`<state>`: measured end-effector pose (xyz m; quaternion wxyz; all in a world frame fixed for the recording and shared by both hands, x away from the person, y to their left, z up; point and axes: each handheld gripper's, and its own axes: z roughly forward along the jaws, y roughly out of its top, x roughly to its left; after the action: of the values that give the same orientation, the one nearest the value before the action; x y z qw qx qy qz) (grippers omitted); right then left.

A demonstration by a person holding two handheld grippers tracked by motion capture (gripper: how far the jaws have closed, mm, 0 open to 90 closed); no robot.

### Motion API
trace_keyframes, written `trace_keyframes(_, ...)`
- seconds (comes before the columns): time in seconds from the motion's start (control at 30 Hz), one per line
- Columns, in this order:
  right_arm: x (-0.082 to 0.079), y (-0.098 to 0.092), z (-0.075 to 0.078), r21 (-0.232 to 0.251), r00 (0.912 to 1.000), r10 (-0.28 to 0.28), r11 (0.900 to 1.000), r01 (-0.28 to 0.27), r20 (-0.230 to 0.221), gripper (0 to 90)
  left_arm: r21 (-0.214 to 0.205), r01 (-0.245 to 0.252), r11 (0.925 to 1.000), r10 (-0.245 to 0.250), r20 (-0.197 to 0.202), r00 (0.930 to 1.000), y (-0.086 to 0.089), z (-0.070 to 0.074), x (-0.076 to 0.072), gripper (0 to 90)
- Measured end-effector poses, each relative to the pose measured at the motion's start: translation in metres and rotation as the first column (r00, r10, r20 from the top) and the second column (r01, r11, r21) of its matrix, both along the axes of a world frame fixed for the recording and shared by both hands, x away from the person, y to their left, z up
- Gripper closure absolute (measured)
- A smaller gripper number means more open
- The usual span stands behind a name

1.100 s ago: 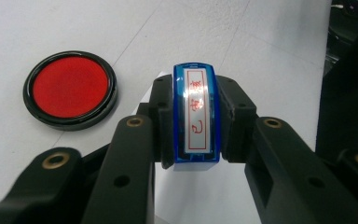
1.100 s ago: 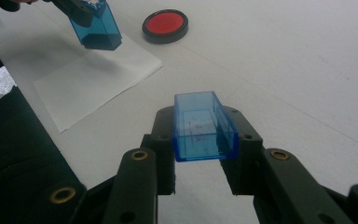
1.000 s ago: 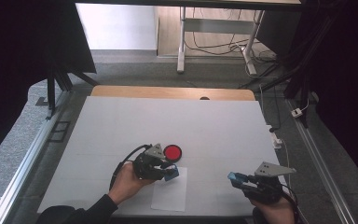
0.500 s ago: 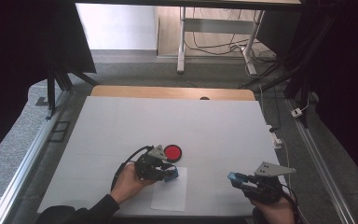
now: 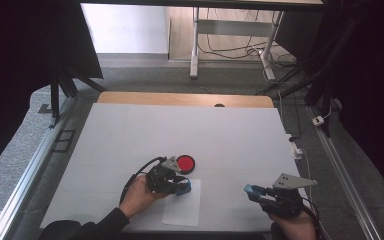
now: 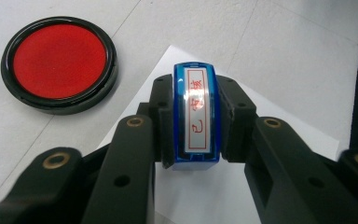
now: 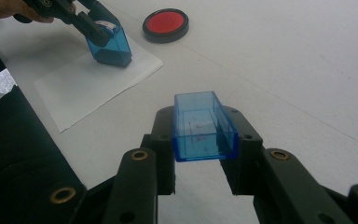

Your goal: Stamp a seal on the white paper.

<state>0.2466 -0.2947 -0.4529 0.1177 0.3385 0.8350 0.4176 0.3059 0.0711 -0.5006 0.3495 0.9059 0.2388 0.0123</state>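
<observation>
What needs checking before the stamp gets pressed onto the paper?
1. Left gripper shut on the blue stamp: ok.
2. Stamp over the white paper: ok, it sits at the sheet's upper corner.
3. Stamp face inked: cannot tell, the face points away from the cameras.
4. Right gripper shut on the blue cap, away from the paper: ok.
5. Red ink pad off the sheet: ok, it lies on the table beside it.
6. Paper flat: ok.
</observation>
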Motion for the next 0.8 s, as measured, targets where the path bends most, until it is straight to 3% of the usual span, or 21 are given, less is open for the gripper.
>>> trace_keyframes(0.47, 0.0, 0.001, 0.0, 0.0, 1.0, 0.002, 1.0, -0.002, -0.001, 69.0, 0.06, -0.001, 0.9982, -0.005, 0.096, 0.9954, -0.008, 0.001, -0.014, 70.7)
trace_keyframes(0.67, 0.0, 0.001, 0.0, -0.005, 1.0, 0.002, 1.0, -0.002, -0.001, 69.0, 0.05, -0.014, 0.9987, 0.01, 0.083, 0.9965, -0.007, 0.0, -0.013, 70.7)
trace_keyframes(0.8, 0.0, 0.001, 0.0, -0.002, 1.0, 0.002, 1.0, -0.002, -0.002, 69.0, 0.017, -0.023, 0.9996, 0.022, 0.051, 0.9985, -0.004, -0.002, -0.01, 70.7)
